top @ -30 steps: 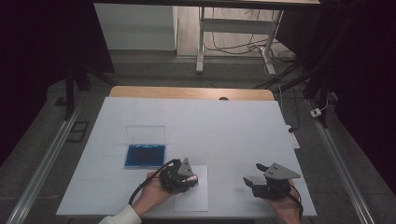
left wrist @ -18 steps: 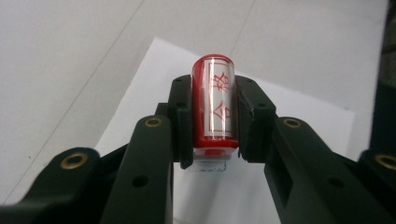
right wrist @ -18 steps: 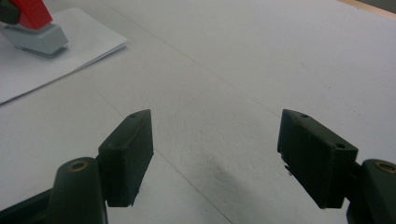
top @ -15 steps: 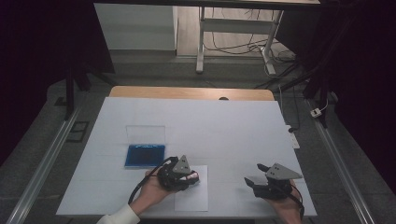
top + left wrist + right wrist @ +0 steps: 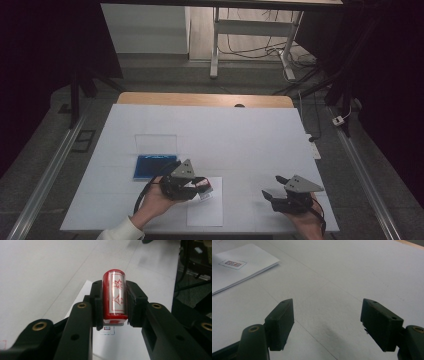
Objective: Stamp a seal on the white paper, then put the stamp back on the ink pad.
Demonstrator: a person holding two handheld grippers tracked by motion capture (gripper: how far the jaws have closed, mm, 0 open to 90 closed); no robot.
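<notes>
My left gripper [image 5: 202, 186] is shut on a red cylindrical stamp [image 5: 114, 293] with red characters on its clear label. It holds the stamp just above a white sheet of paper [image 5: 205, 209] near the table's front edge. A small red stamped mark [image 5: 107, 328] lies on the paper under the stamp. That mark [image 5: 232, 263] sits on the sheet [image 5: 249, 265] in the right gripper view too. At the front right of the table my right gripper [image 5: 272, 189] stands open, with nothing between its fingers [image 5: 280, 322].
A blue ink pad [image 5: 152, 165] with its clear lid [image 5: 156, 142] raised sits left of centre, just behind my left hand. The white table top [image 5: 240, 135] stretches bare to the back. Metal rails run along both sides of the table.
My left gripper has lifted a little off the paper with the stamp held in it. The right gripper has stayed in place.
</notes>
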